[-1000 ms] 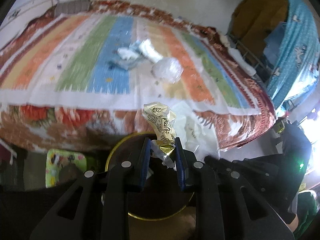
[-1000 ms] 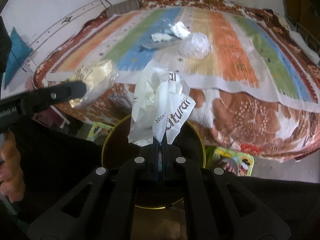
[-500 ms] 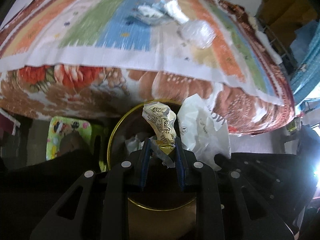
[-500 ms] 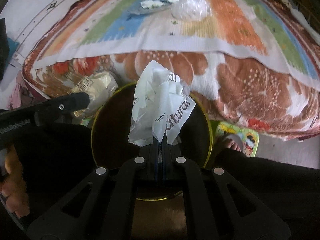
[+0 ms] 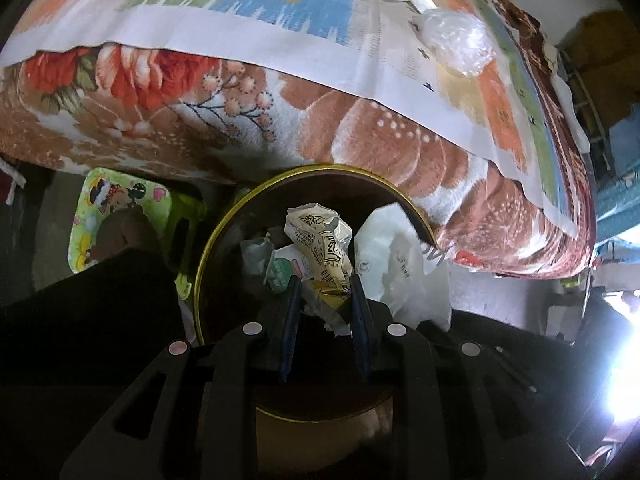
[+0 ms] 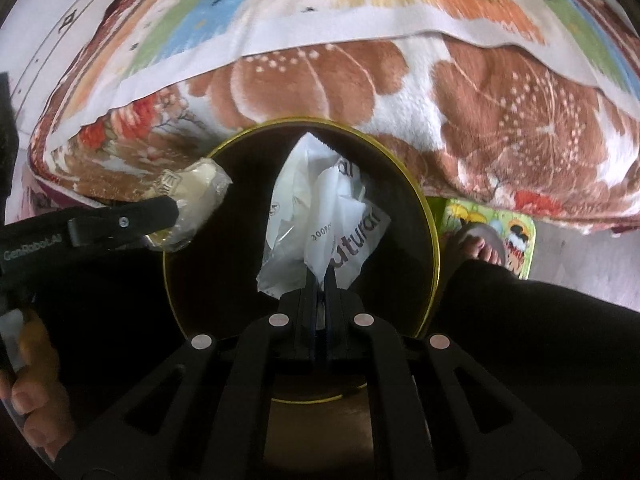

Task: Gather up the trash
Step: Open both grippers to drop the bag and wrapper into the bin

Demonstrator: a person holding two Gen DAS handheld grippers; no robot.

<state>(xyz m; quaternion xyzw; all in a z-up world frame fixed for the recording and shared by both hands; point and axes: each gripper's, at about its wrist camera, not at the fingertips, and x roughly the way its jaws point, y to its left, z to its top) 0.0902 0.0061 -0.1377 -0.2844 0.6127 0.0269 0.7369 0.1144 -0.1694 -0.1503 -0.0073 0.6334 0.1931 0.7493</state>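
Both wrappers hang over the bin (image 6: 424,208), unreleased: left gripper (image 5: 325,292) clamps a gold wrapper (image 5: 320,240), right gripper (image 6: 320,280) pinches a white wrapper (image 6: 320,216). More trash (image 5: 456,44) waits far on the bed (image 5: 360,140).

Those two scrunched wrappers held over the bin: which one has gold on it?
The crumpled gold wrapper with black print, in the left gripper's fingers. The right gripper's white wrapper is plain.

Left gripper (image 5: 325,294): black moulded frame, triangular cut-outs, four round silver fasteners, blue pads on the fingers (image 5: 289,320). Right gripper (image 6: 320,292): identical black construction. White "GenRobot.AI" lettering marks the left unit's side. The person wears dark trousers (image 6: 540,340).
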